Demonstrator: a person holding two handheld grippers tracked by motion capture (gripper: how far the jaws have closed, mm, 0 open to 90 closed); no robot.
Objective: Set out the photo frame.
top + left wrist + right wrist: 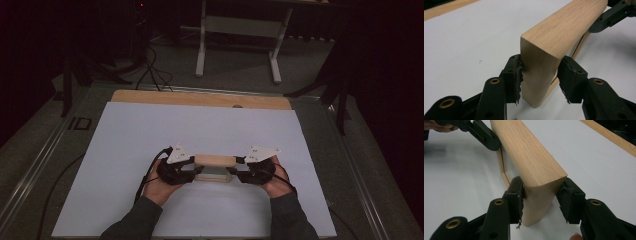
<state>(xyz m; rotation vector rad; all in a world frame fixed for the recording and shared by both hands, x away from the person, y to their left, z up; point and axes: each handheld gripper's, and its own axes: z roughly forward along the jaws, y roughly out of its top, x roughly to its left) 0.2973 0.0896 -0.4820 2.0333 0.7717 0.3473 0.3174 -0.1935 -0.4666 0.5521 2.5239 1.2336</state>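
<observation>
White sheeting (150, 150) covers the wooden table (150, 96), where a pale oak block (215, 160) with rounded edges and fine straight grain stands on edge near the person's side. Beneath its thick top rail sits a thin wooden frame. Left gripper (539, 75) clasps one end, right gripper (540, 195) the other, each with its jaws half-spread and pressed to the block's faces.
</observation>
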